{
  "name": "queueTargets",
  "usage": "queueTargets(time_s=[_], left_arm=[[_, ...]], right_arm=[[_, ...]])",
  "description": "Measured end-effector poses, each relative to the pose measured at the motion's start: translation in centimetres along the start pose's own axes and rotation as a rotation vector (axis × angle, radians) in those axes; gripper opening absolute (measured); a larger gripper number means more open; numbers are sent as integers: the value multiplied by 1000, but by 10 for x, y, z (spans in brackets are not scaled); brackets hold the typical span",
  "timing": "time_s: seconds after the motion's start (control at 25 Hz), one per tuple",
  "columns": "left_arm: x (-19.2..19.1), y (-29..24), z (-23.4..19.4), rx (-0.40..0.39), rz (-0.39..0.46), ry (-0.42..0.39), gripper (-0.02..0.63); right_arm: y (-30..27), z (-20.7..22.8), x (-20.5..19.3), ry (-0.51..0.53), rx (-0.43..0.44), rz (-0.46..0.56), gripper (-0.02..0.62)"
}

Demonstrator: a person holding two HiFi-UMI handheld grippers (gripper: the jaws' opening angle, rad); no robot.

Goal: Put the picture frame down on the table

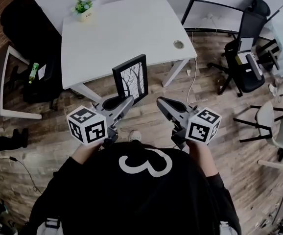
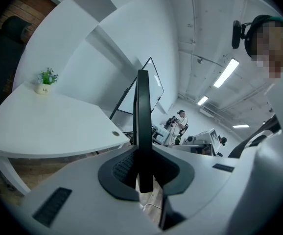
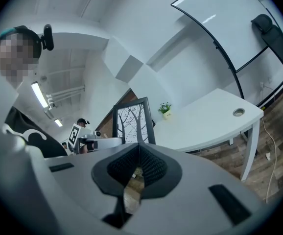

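Observation:
A black picture frame (image 1: 131, 80) with a bare-tree print stands upright in the air just before the front edge of the white table (image 1: 127, 28). My left gripper (image 1: 128, 101) is shut on the frame's lower edge. In the left gripper view the frame (image 2: 143, 116) is edge-on, rising from between the dark pads (image 2: 124, 168). My right gripper (image 1: 160, 102) hovers beside it to the right, jaws closed together with nothing between them. In the right gripper view the frame (image 3: 131, 124) shows its print just beyond the gripper (image 3: 139, 148).
A small potted plant (image 1: 82, 6) sits at the table's far left corner, and a cable hole (image 1: 178, 44) lies near its right edge. Office chairs (image 1: 244, 58) stand on the wood floor to the right. A dark chair (image 1: 21, 21) and a side shelf (image 1: 4, 82) are at the left.

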State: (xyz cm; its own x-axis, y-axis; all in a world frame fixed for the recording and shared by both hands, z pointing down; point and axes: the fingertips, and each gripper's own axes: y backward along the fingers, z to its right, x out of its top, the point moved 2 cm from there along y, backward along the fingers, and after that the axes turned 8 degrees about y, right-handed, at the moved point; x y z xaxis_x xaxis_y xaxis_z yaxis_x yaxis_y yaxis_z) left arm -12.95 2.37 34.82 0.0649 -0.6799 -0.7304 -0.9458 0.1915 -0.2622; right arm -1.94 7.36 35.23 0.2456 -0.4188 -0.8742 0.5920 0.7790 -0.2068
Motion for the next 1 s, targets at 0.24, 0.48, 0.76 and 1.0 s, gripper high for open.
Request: queueTargets(time_s=[0.24,0.48,0.76,1.0], left_arm=[[19,-2,-26,-3,21,6,58],[26,-1,-30,-17,16,7,57],[58,-24,-43,-11,7,28,58],[47,-23,-39,26,36,4,57]], right_arm=[[-24,10,10,16,-7,7,23],[-31,9,10,11,-13,5,23],[-47,37,37,-4,-1,1,23],[-43,42,30,13,38,7,23]])
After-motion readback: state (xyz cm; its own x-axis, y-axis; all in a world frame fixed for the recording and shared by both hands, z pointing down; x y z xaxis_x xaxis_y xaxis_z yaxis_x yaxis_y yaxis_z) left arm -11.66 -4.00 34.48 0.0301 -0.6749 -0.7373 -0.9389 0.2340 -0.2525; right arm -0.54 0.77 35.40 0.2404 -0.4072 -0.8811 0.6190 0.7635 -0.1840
